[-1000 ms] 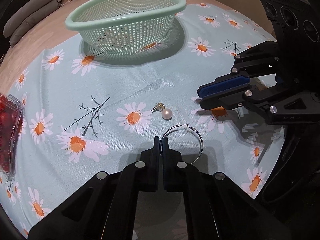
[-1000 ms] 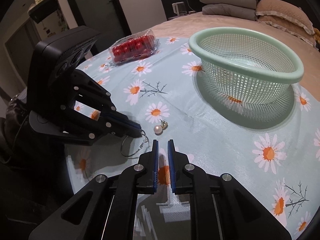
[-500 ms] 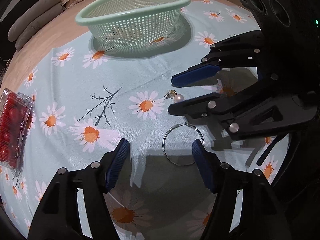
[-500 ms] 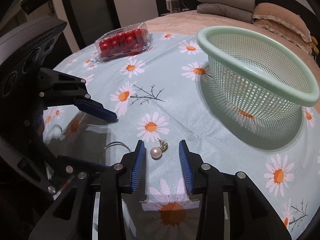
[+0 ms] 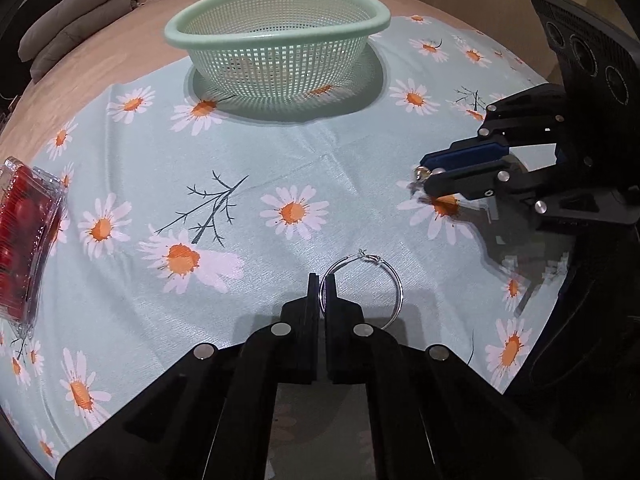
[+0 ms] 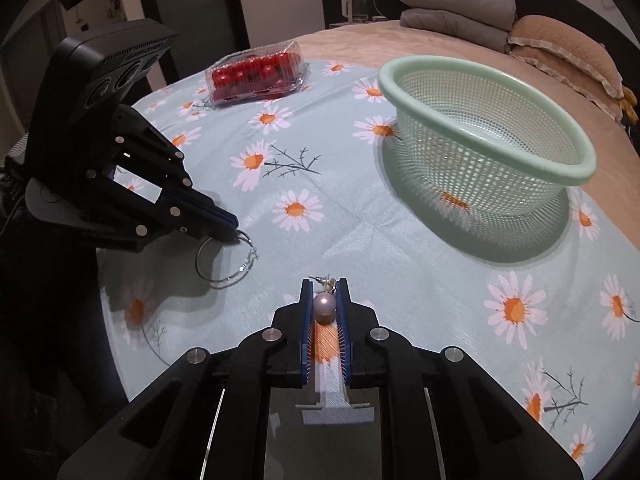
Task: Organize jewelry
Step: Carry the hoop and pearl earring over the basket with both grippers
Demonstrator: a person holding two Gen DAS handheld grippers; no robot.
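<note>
2 grippers work over a daisy-print cloth, each w/ 1 earring. The left gripper has its jaws pressed together on the wire of a silver hoop earring; the pinch is on the hoop's left arc, and the rest of the ring sticks out to the right of the fingertips, just over the cloth. Can't tell if the free side touches the fabric. From the right wrist view the same hoop hangs below the left gripper's blue pads, w/ a shadow under it.

The right gripper is clamped on a pearl earring: the pearl sits betw. the 2 blue pads, both touching it, while the gold post and back poke out past the tips. In the left wrist view that earring shows only as a small metal bit at the tip of the right gripper, which is above the cloth on the right side.

A mint-green mesh basket stands upright at the far side of the cloth, well apart from both grippers. A clear plastic box of red cherry tomatoes lies near the cloth's left edge. Folded grey blankets and a tan pillow are behind, on the bed.
</note>
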